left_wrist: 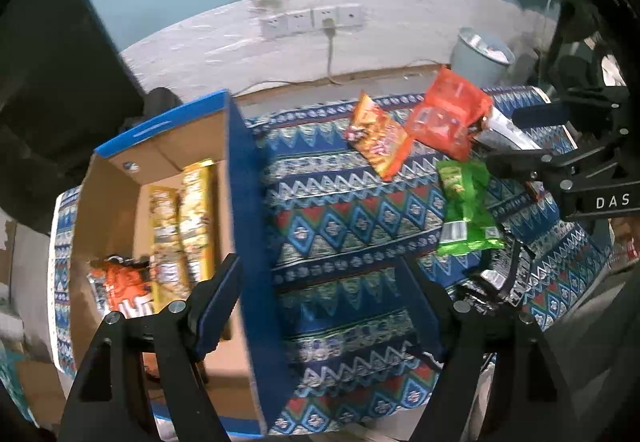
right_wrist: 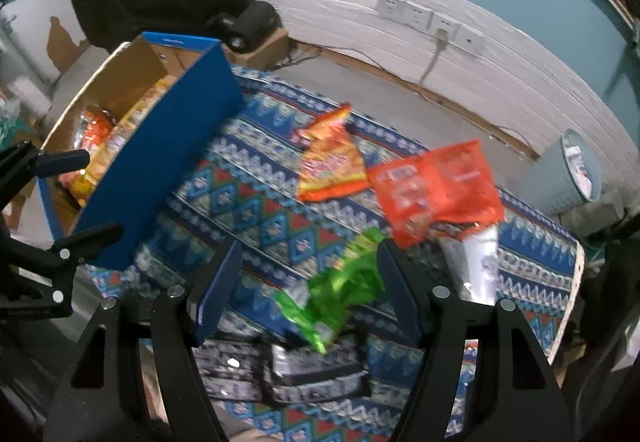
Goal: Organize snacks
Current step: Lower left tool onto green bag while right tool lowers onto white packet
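A blue cardboard box [left_wrist: 240,202] [right_wrist: 160,162] stands at the left of the patterned cloth and holds yellow snack packs [left_wrist: 184,226] and an orange pack [left_wrist: 124,282]. My left gripper [left_wrist: 320,290] is open and empty, straddling the box's right wall. My right gripper [right_wrist: 310,282] is open over a green snack bag [right_wrist: 336,294] [left_wrist: 464,210]. An orange-yellow bag [right_wrist: 332,162] [left_wrist: 376,138], a red-orange bag [right_wrist: 436,186] [left_wrist: 448,114], a silver pack [right_wrist: 476,262] and dark packs [right_wrist: 288,374] lie on the cloth.
The patterned cloth [left_wrist: 340,214] [right_wrist: 248,210] covers the table. A grey bin [right_wrist: 572,170] [left_wrist: 480,58] stands at the back right. A white wall with sockets [left_wrist: 312,20] runs behind. A dark object [right_wrist: 248,26] sits on a cardboard box behind the blue box.
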Tool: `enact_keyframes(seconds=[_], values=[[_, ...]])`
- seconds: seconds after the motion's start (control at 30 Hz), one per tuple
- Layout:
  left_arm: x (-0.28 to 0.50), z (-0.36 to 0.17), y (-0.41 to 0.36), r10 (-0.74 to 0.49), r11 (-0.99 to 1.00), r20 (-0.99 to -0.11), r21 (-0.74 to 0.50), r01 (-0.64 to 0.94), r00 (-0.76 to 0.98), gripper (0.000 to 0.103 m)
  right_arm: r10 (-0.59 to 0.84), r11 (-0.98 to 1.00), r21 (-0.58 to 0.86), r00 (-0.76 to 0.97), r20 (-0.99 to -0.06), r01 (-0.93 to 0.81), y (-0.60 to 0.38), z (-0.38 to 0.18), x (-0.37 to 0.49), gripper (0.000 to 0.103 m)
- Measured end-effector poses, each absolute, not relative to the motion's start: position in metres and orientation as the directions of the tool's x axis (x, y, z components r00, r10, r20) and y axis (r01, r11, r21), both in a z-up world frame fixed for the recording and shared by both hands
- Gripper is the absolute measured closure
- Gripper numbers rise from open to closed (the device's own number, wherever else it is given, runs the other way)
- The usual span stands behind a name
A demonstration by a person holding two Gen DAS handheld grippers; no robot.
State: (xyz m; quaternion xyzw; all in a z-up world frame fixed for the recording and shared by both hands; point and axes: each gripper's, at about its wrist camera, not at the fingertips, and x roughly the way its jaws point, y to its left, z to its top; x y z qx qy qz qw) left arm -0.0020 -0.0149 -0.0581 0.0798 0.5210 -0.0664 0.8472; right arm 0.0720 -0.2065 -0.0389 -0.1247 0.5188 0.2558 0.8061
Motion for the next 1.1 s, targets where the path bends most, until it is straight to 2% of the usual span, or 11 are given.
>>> enact_keyframes(seconds=[0.67, 1.1], values=[[0.035, -0.09, -0.104, -0.088, 0.943, -0.925, 0.042, 0.329, 0.369, 0.024, 0.204, 0.915, 0.06, 0.33, -0.921, -0.398, -0.318, -0.08, 0.1, 0.034], [0.07, -0.127, -0.154, -0.132, 0.919, -0.938, 0.006, 0.394, 0.321, 0.022, 0.169, 0.922, 0.037, 0.313, -0.934, -0.386, -0.348, -0.124, 0.13, 0.034]])
